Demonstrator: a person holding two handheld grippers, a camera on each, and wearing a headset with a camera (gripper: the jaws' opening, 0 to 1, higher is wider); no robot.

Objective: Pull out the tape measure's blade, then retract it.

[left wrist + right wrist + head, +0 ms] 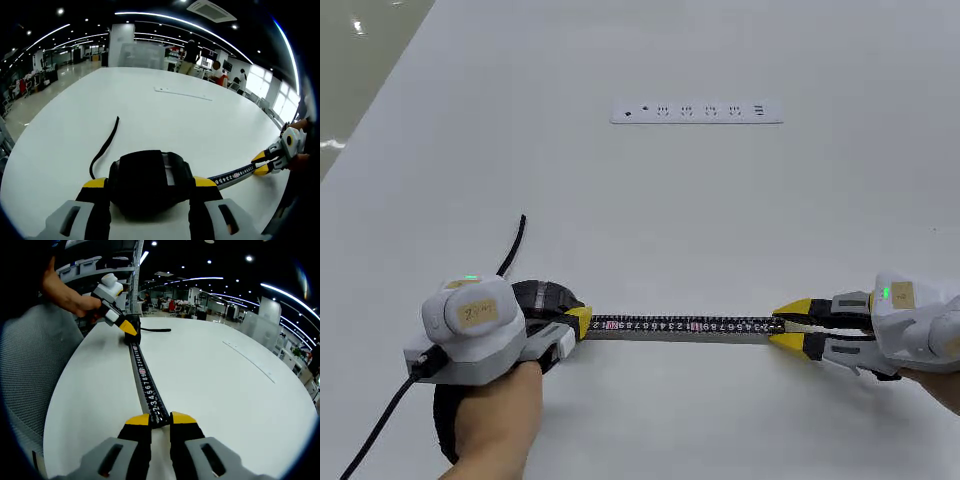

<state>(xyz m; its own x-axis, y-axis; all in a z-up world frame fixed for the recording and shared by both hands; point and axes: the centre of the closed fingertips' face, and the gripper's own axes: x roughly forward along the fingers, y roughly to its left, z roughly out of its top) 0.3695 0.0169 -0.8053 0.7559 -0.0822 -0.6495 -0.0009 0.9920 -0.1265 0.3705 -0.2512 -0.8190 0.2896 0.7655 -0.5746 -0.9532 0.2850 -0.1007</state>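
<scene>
A black tape measure case (pixel 545 298) (pixel 150 177) lies on the white table, clamped between the yellow-tipped jaws of my left gripper (pixel 582 322) (pixel 150 184). Its dark numbered blade (pixel 685 326) (pixel 147 385) (pixel 235 175) stretches flat along the table to the right. My right gripper (pixel 782 327) (pixel 160 419) is shut on the blade's end. In the right gripper view the left gripper (pixel 125 327) and the case sit at the far end of the blade. A black wrist strap (pixel 512 246) (pixel 104 145) trails from the case toward the far side.
A white power strip (pixel 696 111) (pixel 182 93) lies flat at the far middle of the table. The table's left edge (pixel 380 110) runs diagonally, with glossy floor beyond. A black cable (pixel 380 425) hangs from the left gripper. People stand in the distant background.
</scene>
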